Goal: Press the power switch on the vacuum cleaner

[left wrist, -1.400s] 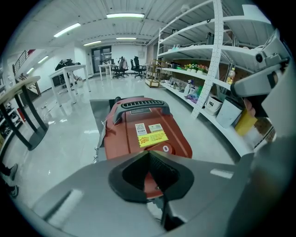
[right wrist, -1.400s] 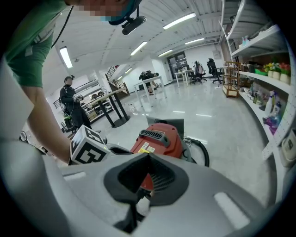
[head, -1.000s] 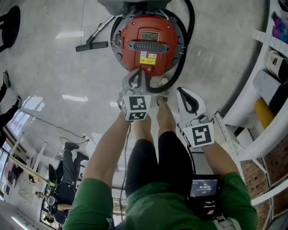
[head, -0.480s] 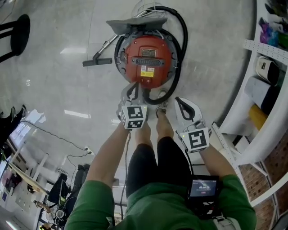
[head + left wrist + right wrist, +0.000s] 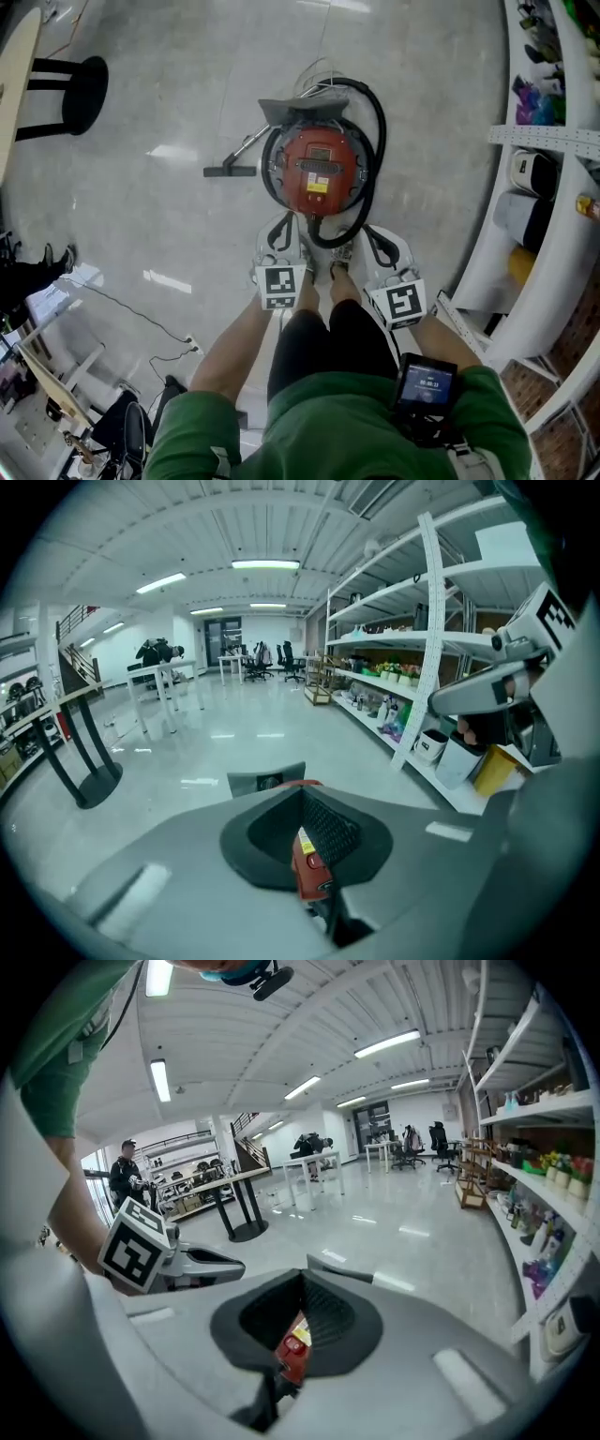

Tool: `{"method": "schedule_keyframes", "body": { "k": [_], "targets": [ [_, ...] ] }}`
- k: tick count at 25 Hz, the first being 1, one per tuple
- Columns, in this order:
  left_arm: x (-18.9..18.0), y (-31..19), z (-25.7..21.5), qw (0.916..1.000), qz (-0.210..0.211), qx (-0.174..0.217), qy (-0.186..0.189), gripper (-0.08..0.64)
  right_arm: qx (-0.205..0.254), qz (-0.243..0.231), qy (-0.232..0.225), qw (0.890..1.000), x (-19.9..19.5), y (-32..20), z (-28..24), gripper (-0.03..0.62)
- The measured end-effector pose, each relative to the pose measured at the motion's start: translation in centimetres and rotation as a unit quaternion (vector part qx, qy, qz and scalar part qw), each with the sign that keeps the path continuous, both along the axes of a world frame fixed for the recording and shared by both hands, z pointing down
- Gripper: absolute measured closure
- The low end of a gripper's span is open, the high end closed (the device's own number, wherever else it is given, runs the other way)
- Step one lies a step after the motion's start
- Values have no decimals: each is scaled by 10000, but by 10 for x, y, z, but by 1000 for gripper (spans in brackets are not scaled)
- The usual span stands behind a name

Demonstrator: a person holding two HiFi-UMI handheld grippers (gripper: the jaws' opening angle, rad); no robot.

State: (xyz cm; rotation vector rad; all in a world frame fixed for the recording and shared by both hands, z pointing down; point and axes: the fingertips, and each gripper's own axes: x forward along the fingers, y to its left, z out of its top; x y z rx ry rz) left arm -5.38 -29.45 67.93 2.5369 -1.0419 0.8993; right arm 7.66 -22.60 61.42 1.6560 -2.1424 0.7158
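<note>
Fingers (image 5: 169,855) of the left gripper (image 5: 284,225) and right gripper (image 5: 368,234) are pressed together, empty, at frame centre just below the red vacuum cleaner (image 5: 321,169), apart from it. A black hose (image 5: 377,131) loops around the vacuum's right side, and shelves (image 5: 553,187) fill the right edge.

The vacuum cleaner (image 5: 319,173) was too small to show its switch (or readable labels). Closed jaws of the left gripper (image 5: 284,225) and right gripper (image 5: 372,234) hid most of it in their views.
</note>
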Motion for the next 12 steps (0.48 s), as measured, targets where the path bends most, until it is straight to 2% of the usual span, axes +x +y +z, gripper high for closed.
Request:
{"method": "schedule_keyframes", "body": {
  "k": [6,12],
  "targets": [
    [-5,3,-93,9975,-178,494,468,551,507,-9,54,9987,-3,-7,-71,592],
    [-14,8,-198,9884,-428,1059,1005,551,913,336,-198,9951,8,-2,-150,592]
  ]
}}
